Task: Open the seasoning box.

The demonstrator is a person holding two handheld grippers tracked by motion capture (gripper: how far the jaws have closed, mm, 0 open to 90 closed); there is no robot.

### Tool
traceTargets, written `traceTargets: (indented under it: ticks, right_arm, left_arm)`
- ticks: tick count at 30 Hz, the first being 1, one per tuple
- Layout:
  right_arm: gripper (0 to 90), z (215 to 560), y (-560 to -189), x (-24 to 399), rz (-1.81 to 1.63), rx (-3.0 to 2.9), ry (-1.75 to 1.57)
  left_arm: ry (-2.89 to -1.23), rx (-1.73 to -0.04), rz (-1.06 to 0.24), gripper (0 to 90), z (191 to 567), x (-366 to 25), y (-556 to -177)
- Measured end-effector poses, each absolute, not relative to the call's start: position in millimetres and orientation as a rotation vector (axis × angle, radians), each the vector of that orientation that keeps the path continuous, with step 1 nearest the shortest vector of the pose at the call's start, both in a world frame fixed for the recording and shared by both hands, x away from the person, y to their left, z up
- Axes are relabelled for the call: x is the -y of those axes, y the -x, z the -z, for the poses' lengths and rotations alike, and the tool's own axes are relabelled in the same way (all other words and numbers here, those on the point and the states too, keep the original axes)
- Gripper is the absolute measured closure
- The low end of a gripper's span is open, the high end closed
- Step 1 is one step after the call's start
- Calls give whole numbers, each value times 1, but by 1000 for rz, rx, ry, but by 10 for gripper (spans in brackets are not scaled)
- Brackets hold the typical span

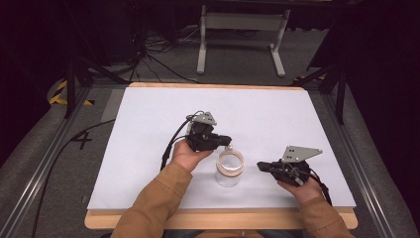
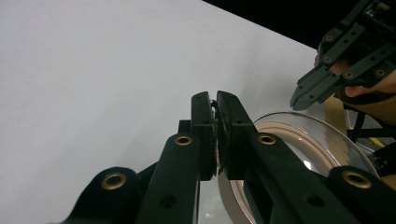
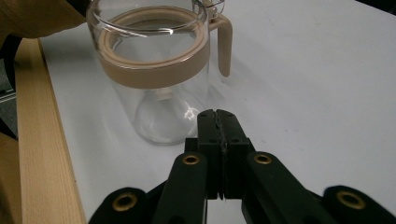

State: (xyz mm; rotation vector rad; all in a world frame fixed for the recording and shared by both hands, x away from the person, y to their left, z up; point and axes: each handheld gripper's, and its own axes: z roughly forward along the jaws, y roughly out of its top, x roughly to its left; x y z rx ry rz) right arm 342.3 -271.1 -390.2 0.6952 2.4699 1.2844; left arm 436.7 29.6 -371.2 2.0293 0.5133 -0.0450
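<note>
Glass jar (image 1: 230, 168) with tan collar stands near table's (image 1: 148, 114) 6 o'clock edge. Left gripper (image 1: 225, 140) at jar's 11 o'clock, jaws pressed together, empty. Right gripper (image 1: 261, 166) at 3 o'clock, likewise closed. Risk: closed jaws nudging rim could tip jar.

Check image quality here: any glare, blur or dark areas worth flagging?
High view: white table cover evenly lit, surroundings nearly black. Left gripper view: the near glass jar rim is soft. Right gripper view: jar sharp, small highlights on its base, faint shadow on the cover.
</note>
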Motion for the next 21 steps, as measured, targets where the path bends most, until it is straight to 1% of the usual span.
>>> traceTargets:
  ticks: [2,5,21]
  right_arm:
    - [893,390,-342,270,-1288,-2473,-692]
    - [893,390,-340,267,-1290,-2483,-677]
    - [895,380,-328,244,-1310,-2544,-577]
  left_arm:
    - [-2034,-512,47,865,371,-30,-437]
    - [-2030,-516,36,895,370,-30,-437]
    - [-2035,-492,38,896,371,-31,-438]
